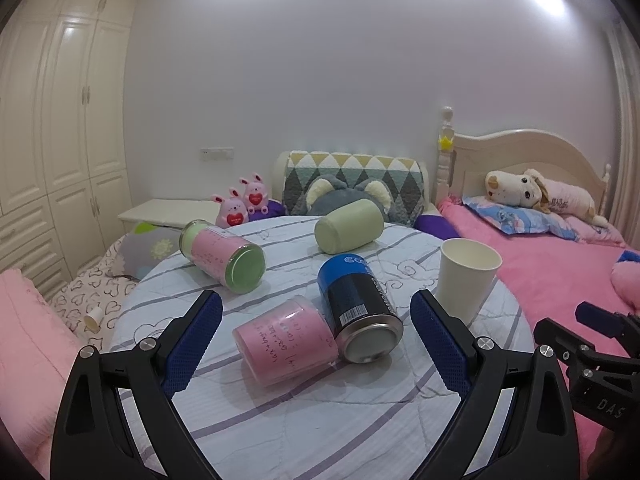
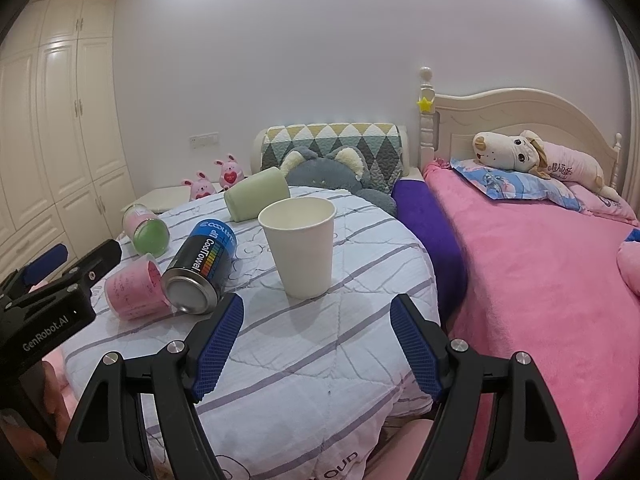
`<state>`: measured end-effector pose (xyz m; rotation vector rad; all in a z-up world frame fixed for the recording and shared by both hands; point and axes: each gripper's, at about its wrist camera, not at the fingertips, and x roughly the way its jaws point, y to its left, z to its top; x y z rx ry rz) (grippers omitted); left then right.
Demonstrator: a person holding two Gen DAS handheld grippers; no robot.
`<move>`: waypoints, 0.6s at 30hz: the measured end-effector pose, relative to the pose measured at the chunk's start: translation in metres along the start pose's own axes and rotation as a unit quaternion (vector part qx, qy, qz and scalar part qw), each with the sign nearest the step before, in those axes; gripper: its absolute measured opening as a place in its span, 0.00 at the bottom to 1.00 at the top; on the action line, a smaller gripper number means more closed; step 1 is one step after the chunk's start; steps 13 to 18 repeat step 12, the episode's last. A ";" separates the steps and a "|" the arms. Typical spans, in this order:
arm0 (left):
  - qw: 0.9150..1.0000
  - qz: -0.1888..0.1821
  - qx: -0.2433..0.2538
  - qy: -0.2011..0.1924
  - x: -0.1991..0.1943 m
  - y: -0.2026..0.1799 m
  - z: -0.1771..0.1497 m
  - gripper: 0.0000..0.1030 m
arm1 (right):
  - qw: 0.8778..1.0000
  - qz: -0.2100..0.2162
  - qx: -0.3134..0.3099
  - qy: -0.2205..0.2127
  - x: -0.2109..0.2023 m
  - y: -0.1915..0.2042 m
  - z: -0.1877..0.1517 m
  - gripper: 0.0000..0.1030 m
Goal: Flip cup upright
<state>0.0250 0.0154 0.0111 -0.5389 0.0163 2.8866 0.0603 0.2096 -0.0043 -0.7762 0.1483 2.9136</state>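
A white paper cup stands upright, mouth up, on the round table's striped cloth; it also shows in the left wrist view. My right gripper is open and empty, just in front of the cup and apart from it. My left gripper is open and empty, its fingers either side of a pink cup lying on its side against a blue-black can, without touching them.
A green-and-pink jar and a pale green cup lie on their sides farther back. A pink bed with plush toys is to the right, a wardrobe to the left. A small paper cup lies on the bedding left.
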 end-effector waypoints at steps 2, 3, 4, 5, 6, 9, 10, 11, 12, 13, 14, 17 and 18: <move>1.000 0.000 -0.001 -0.001 0.000 0.000 0.000 0.94 | 1.000 -0.001 0.001 0.001 0.000 0.000 0.001 0.75; 1.000 0.001 0.000 -0.001 0.000 0.001 0.000 0.94 | 1.000 -0.001 0.000 0.001 0.000 0.000 0.000 0.75; 1.000 0.003 0.000 -0.001 0.000 0.001 0.000 0.94 | 1.000 -0.001 0.000 0.000 0.000 0.000 0.000 0.75; 1.000 0.004 0.001 0.000 0.001 0.001 0.000 0.94 | 1.000 -0.002 -0.001 0.000 0.000 0.000 0.001 0.75; 1.000 0.004 0.001 0.001 0.002 0.001 -0.001 0.94 | 1.000 -0.002 -0.001 0.000 0.000 0.000 0.000 0.75; 1.000 0.006 0.003 0.003 0.003 0.001 -0.001 0.94 | 1.000 -0.001 -0.002 0.002 0.000 0.000 0.000 0.75; 1.000 0.006 0.004 0.003 0.003 0.000 -0.001 0.94 | 1.000 -0.001 -0.003 0.002 0.000 0.000 -0.001 0.75; 1.000 0.006 0.005 0.004 0.004 0.000 -0.002 0.94 | 1.000 -0.001 -0.003 0.003 0.000 0.000 -0.001 0.75; 1.000 0.006 0.005 0.004 0.004 0.000 -0.002 0.94 | 1.000 -0.002 -0.003 0.004 0.001 0.000 -0.001 0.75; 1.000 0.006 0.005 0.004 0.004 0.000 -0.002 0.94 | 1.000 -0.002 -0.003 0.004 0.001 0.000 -0.001 0.75; 1.000 0.006 0.005 0.004 0.004 0.000 -0.002 0.94 | 1.000 -0.002 -0.003 0.004 0.001 0.000 -0.001 0.75; 1.000 0.006 0.005 0.004 0.004 0.000 -0.002 0.94 | 1.000 -0.002 -0.003 0.004 0.001 0.000 -0.001 0.75; 1.000 0.006 0.005 0.004 0.004 0.000 -0.002 0.94 | 1.000 -0.002 -0.003 0.004 0.001 0.000 -0.001 0.75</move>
